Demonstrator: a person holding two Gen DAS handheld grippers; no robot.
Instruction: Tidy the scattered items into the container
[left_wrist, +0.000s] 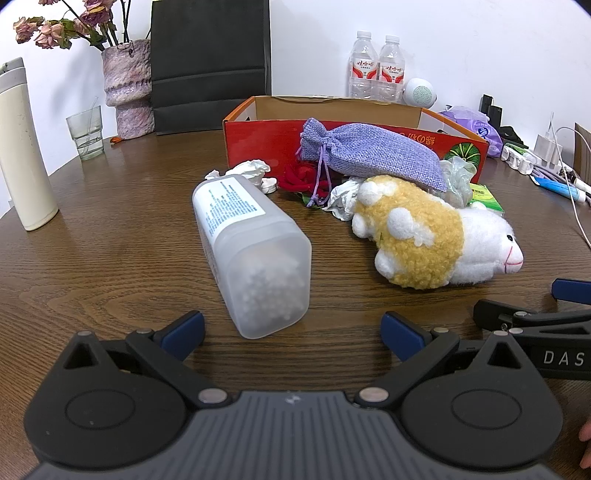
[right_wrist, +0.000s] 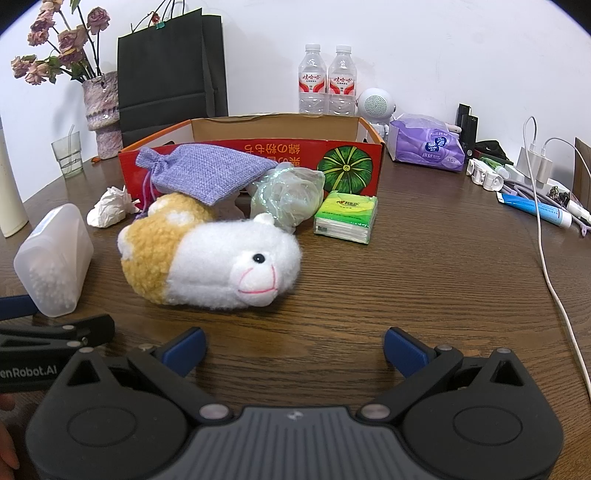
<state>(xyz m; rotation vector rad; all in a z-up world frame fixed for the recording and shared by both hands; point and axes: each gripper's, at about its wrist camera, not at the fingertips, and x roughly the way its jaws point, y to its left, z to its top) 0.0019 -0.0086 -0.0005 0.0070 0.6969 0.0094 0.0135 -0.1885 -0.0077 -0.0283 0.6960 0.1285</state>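
Plush sheep (right_wrist: 207, 266) on table, beside frosted bottle (left_wrist: 251, 251).

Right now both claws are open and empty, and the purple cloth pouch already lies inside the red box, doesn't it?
Not quite. Both claws, left and right, are open and empty, but the purple cloth pouch is outside the red box, resting on the plush sheep in front of it, as the right wrist view shows.
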